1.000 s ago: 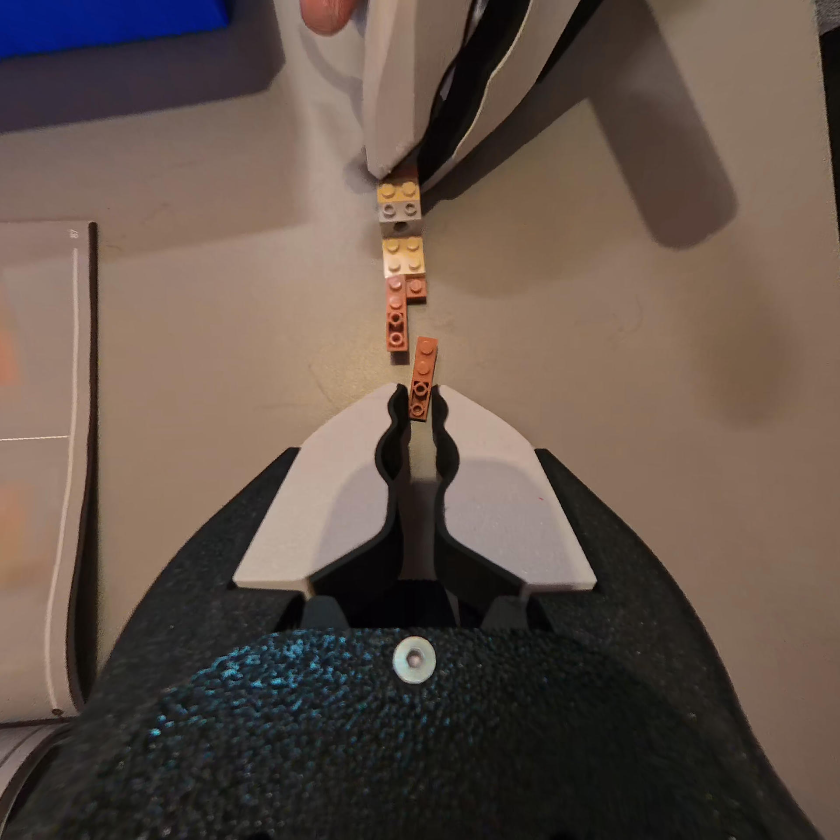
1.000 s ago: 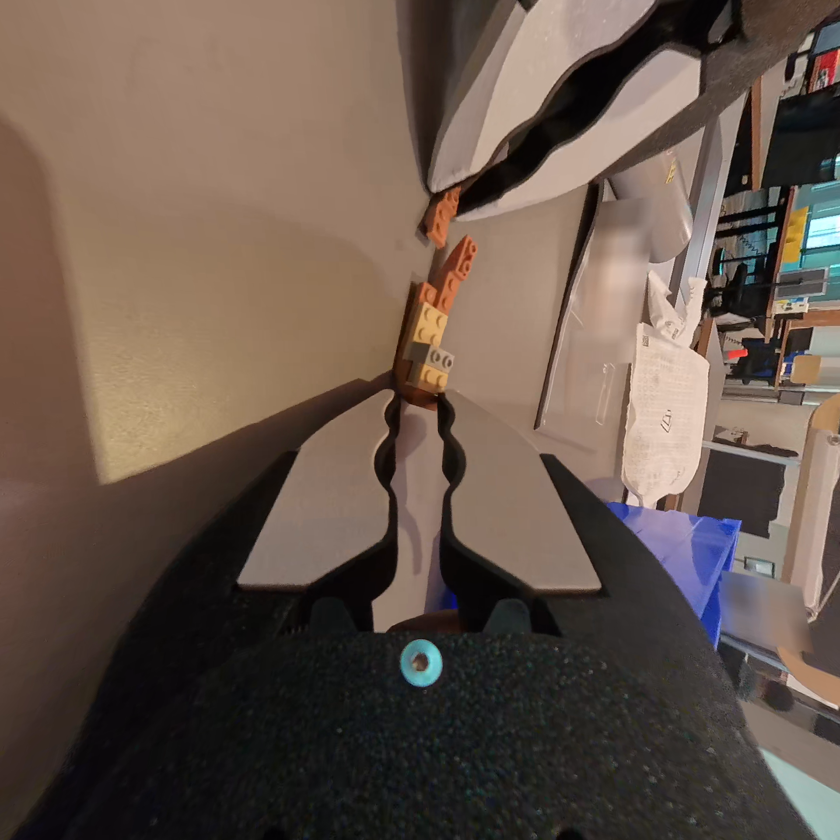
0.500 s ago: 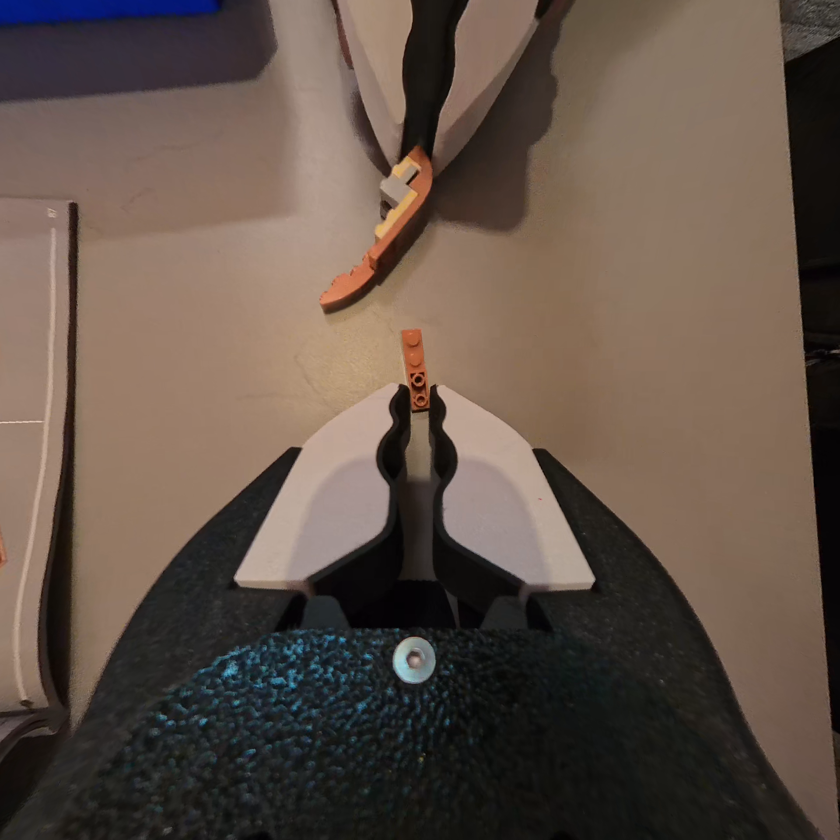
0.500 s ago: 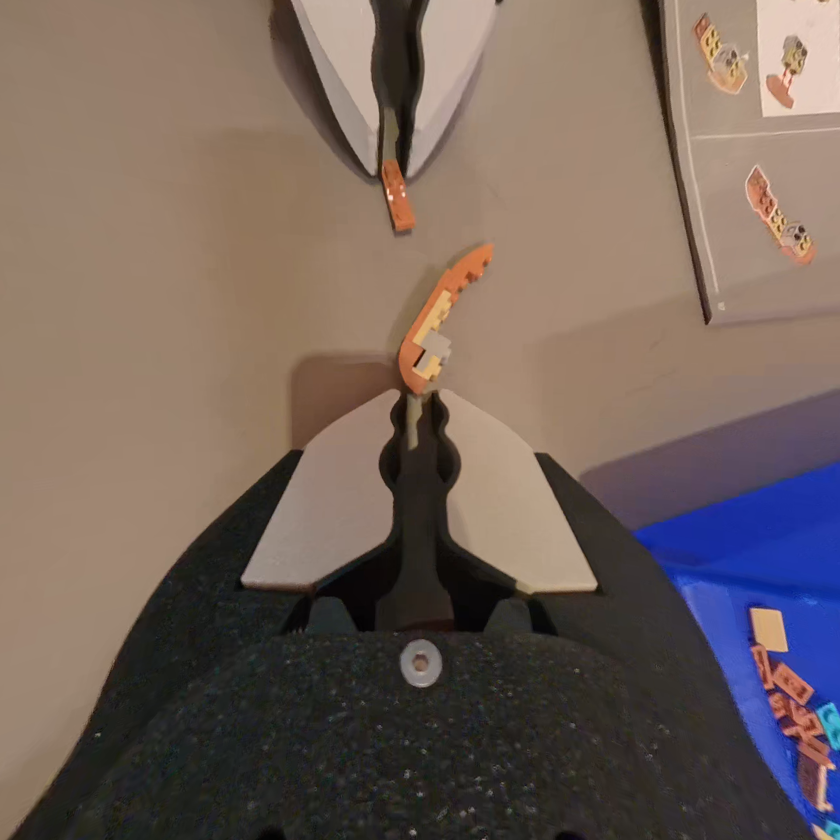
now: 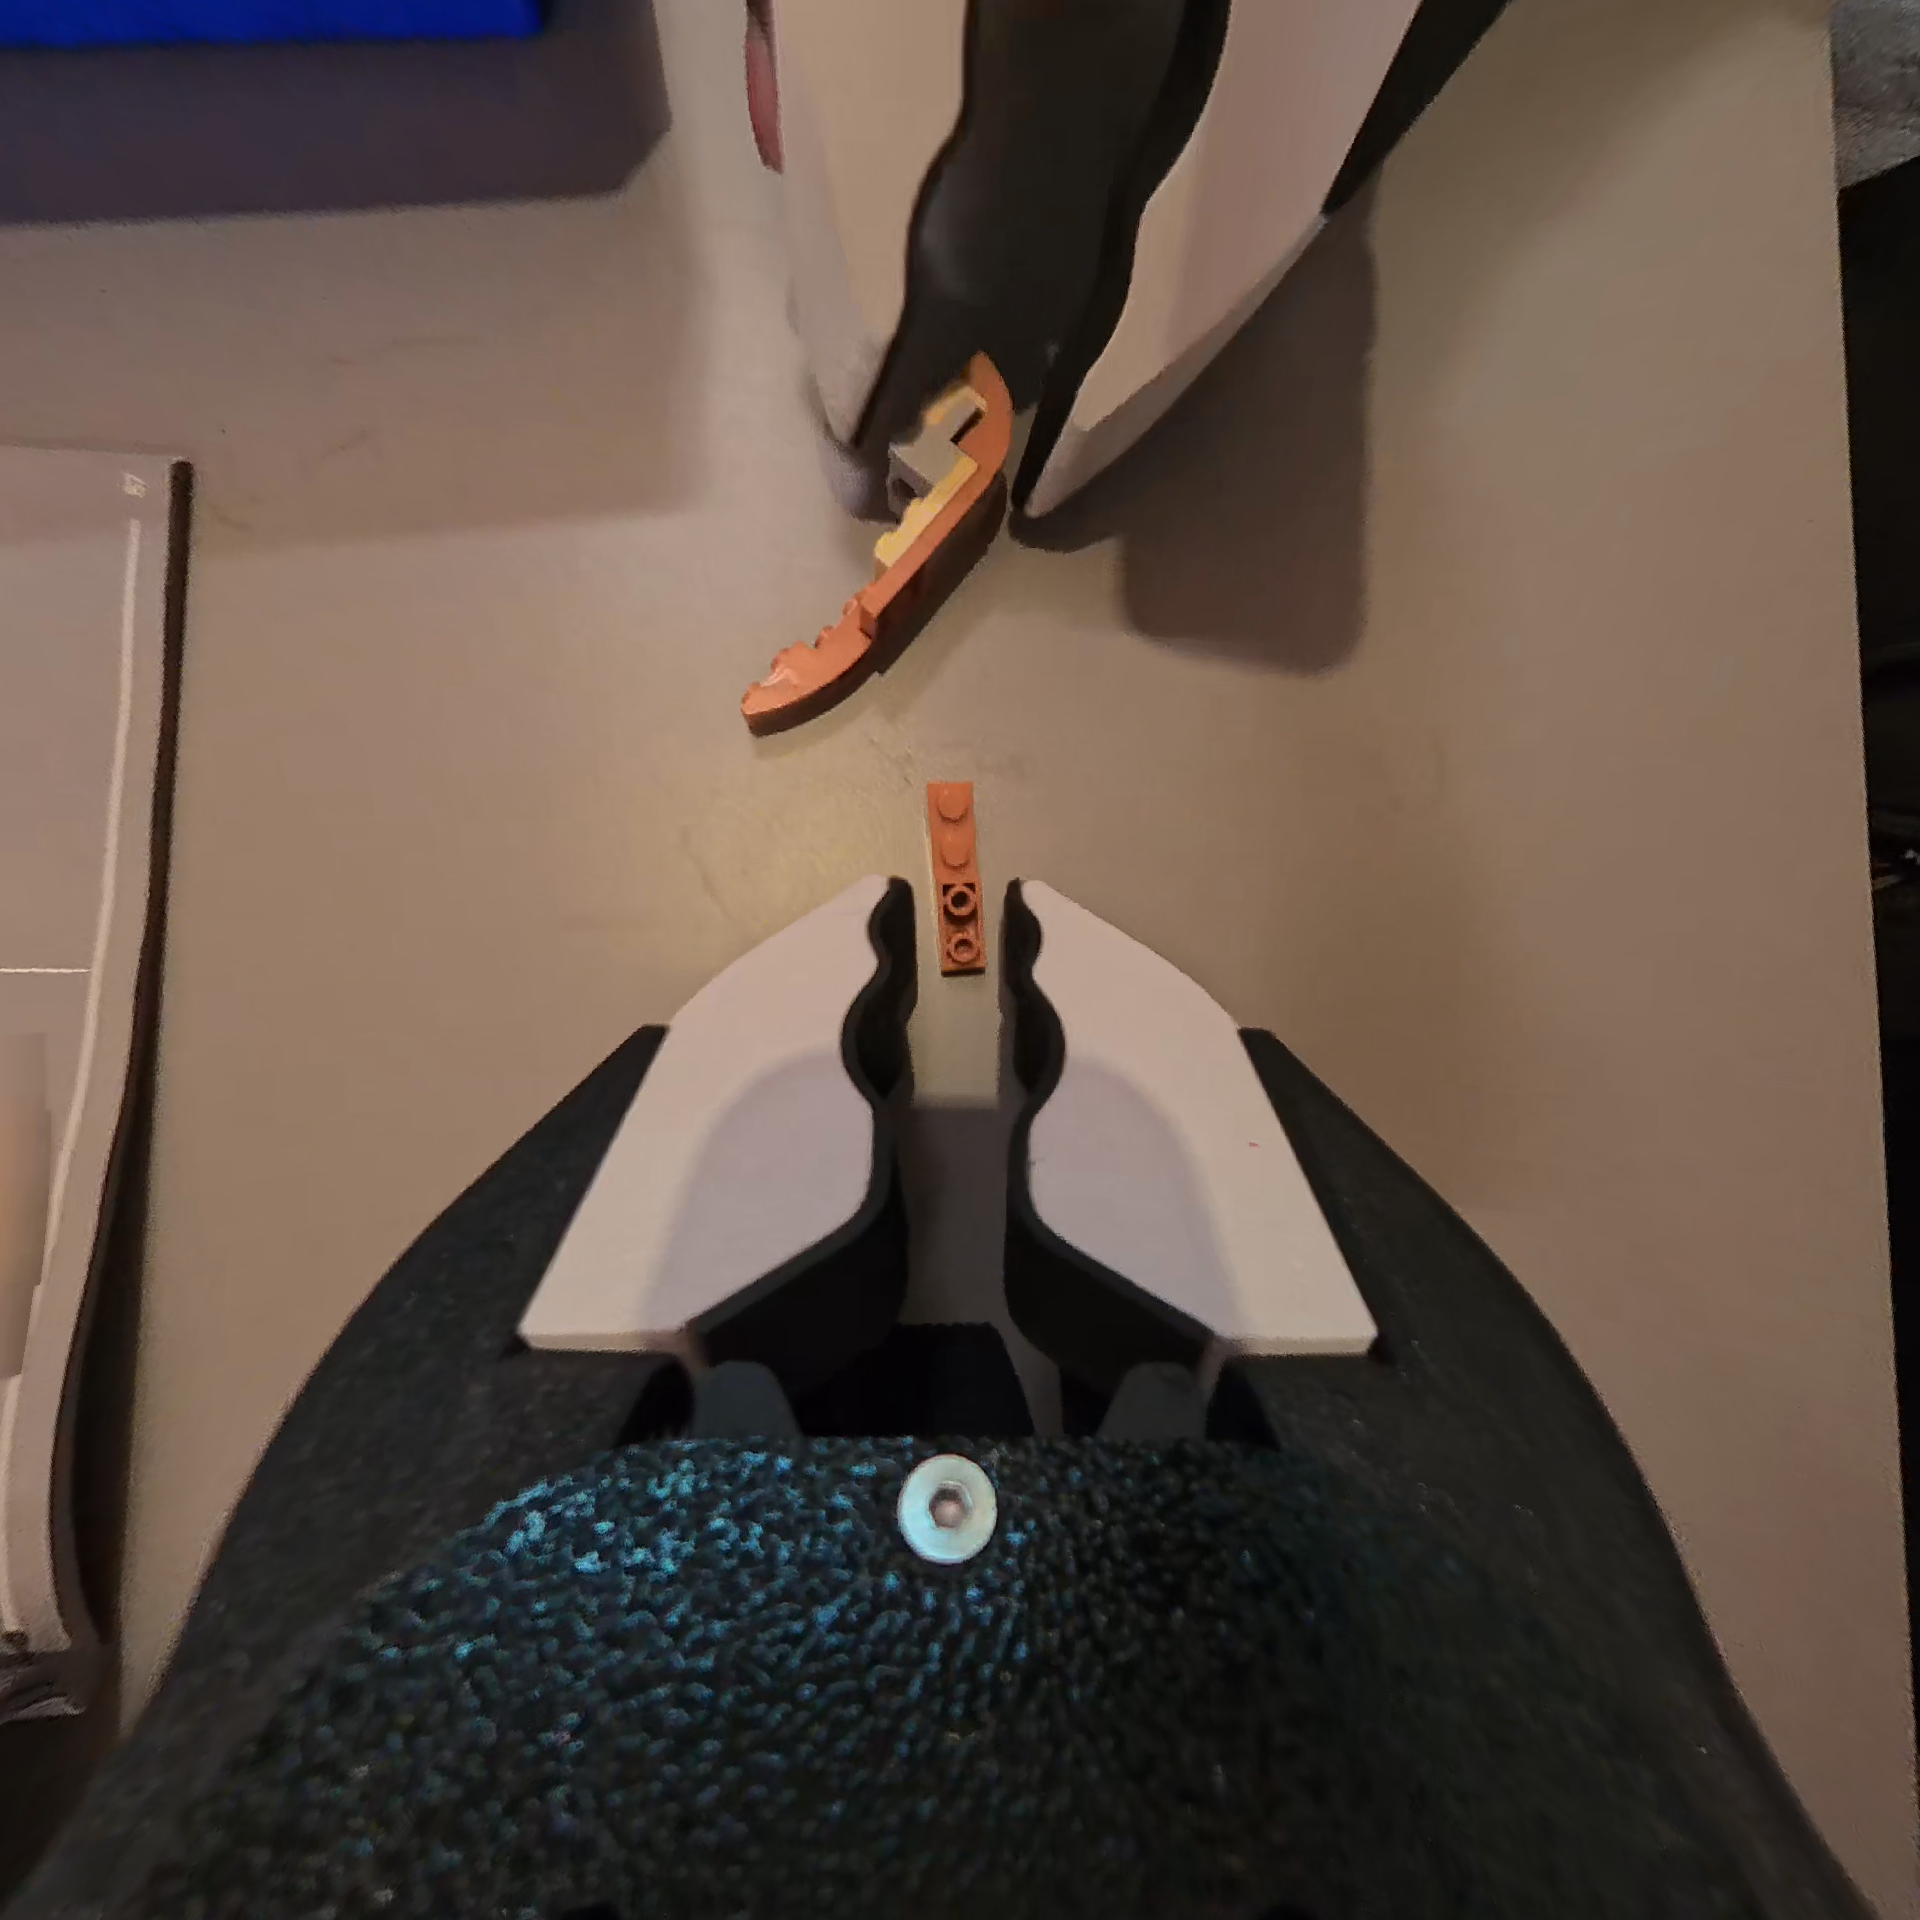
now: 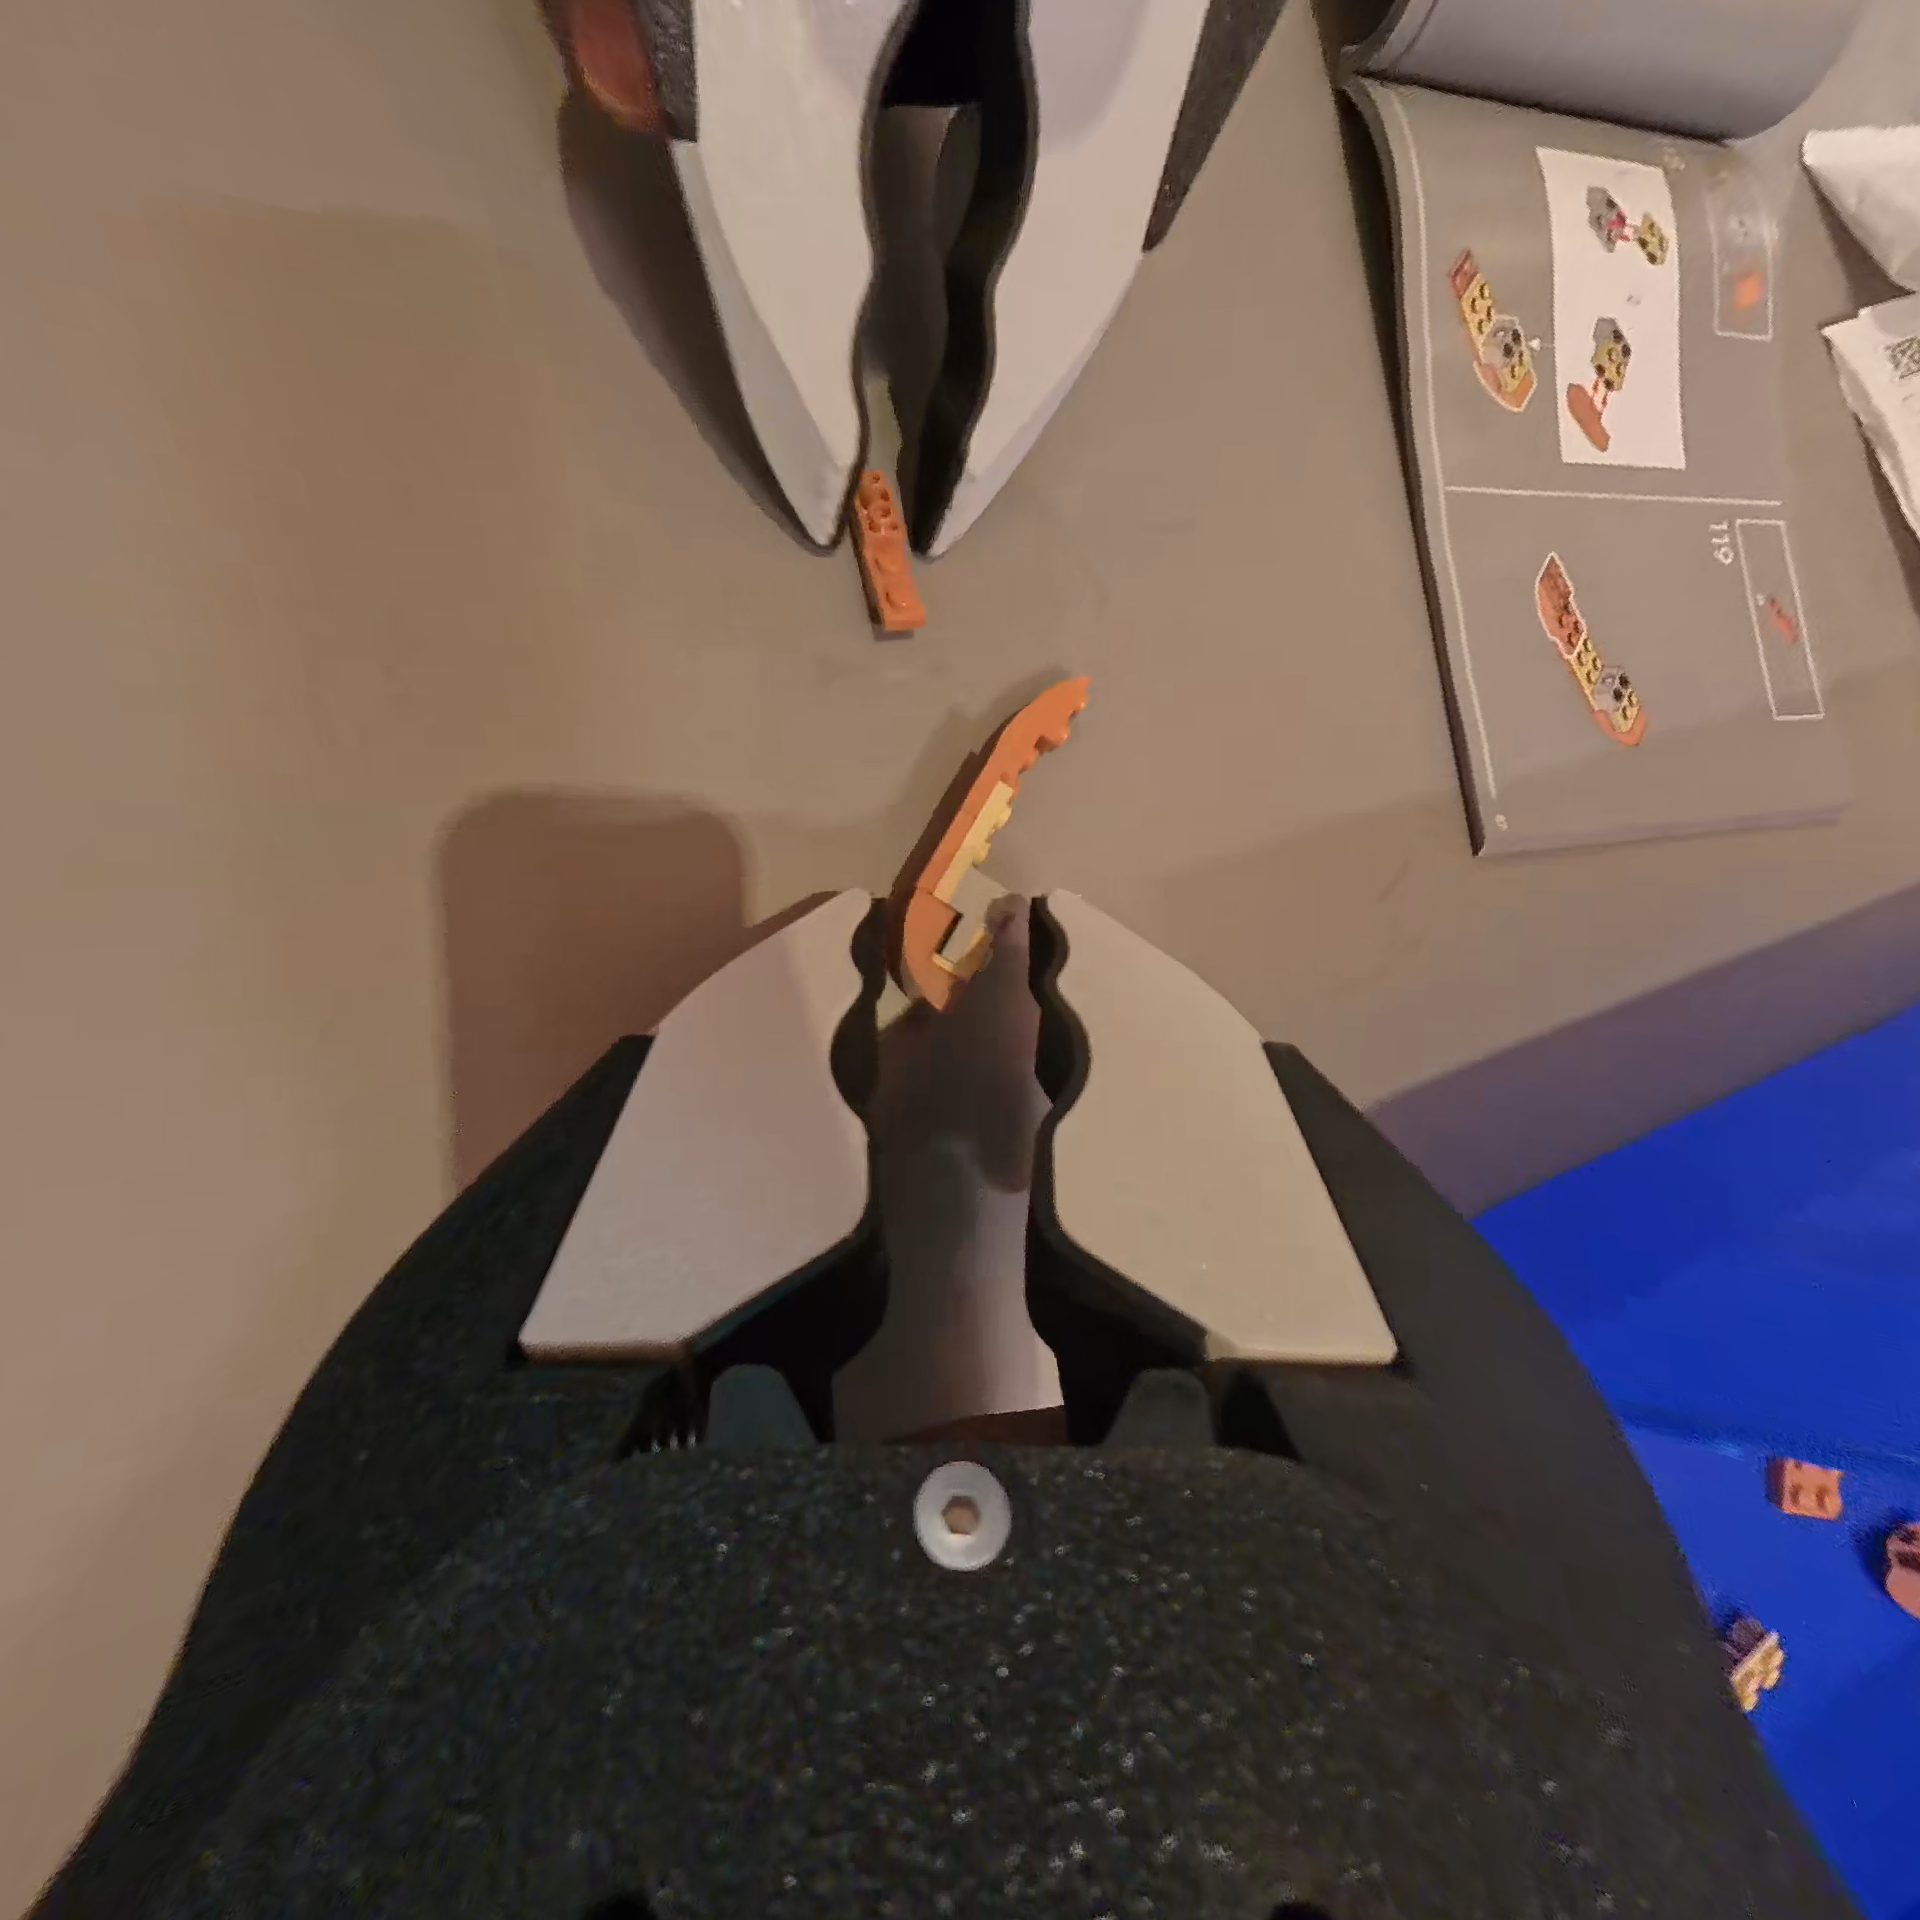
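Observation:
In the left wrist view my left gripper (image 5: 958, 906) is open. A small brown plate (image 5: 958, 883) lies flat on the tan table (image 5: 416, 831) between its pads, with a gap on each side. My right gripper (image 6: 951, 920) is open around the near end of a curved brick assembly (image 6: 987, 800) of brown, tan and grey pieces, which rests on its edge on the table. The right pad stands clear of it. The assembly also shows in the left wrist view (image 5: 894, 592), a little beyond the small plate. The small plate also shows in the right wrist view (image 6: 888, 566), at the left gripper's tips (image 6: 883, 535).
An open instruction booklet (image 6: 1621, 520) lies to the right in the right wrist view and at the left edge in the left wrist view (image 5: 73, 935). A blue tray (image 6: 1714, 1351) with loose bricks is at lower right. White paper bags (image 6: 1870, 208) lie beyond the booklet. The grippers' ends are close to 7 cm from one another.
Both grippers have opened. The left let go of the small brown plate, and the right let go of the curved assembly, which it had earlier turned onto its edge. Both pieces now rest on the table.

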{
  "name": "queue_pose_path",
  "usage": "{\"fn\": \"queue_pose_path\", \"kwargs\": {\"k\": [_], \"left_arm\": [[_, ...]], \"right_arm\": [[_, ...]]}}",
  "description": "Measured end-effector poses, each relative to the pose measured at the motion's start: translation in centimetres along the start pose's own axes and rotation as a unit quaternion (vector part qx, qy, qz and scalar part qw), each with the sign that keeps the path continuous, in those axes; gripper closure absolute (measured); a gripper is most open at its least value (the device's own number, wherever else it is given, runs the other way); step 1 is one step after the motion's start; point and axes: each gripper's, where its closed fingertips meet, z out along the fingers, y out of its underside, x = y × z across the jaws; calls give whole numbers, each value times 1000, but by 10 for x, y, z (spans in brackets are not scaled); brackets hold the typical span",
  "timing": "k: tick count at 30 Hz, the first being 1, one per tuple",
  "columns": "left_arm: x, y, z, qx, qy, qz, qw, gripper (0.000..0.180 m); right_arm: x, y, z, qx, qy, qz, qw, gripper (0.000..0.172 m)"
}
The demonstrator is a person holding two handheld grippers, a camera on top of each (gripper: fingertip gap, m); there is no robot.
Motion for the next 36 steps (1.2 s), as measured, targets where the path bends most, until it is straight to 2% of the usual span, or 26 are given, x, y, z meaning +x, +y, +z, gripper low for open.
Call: {"fn": "queue_pose_path", "kwargs": {"k": [2, 9, 12, 17, 22, 26, 29, 33, 36], "left_arm": [[0, -1, 1, 4, 2, -3, 1000, 172], [15, -8, -5, 34, 71, -53, 995, 173], [25, -19, -12, 71, 122, -88, 986, 172], [35, -30, -17, 109, 189, -142, 966, 173], [35, -27, -9, 103, 203, -165, 960, 172], [40, -26, -5, 91, 211, -159, 960, 172], [44, -26, -3, 85, 218, -151, 961, 172], [47, -26, -3, 83, 222, -143, 961, 172], [47, -26, -3, 87, 213, -122, 966, 171]], "right_arm": [[-2, 0, 3, -5, 0, -18, 1000, 150], [-30, -2, -5, 31, -43, -141, 989, 150], [-31, -4, -8, 35, -34, -169, 984, 141], [-26, -13, -12, 40, 14, -211, 976, 139], [-26, -36, -12, 84, 65, -257, 961, 140], [-31, -48, -10, 104, 82, -286, 949, 147], [-34, -48, -5, 97, 82, -299, 946, 152], [-35, -46, 1, 85, 86, -310, 943, 168], [-32, -47, 0, 88, 84, -290, 949, 169]]}}
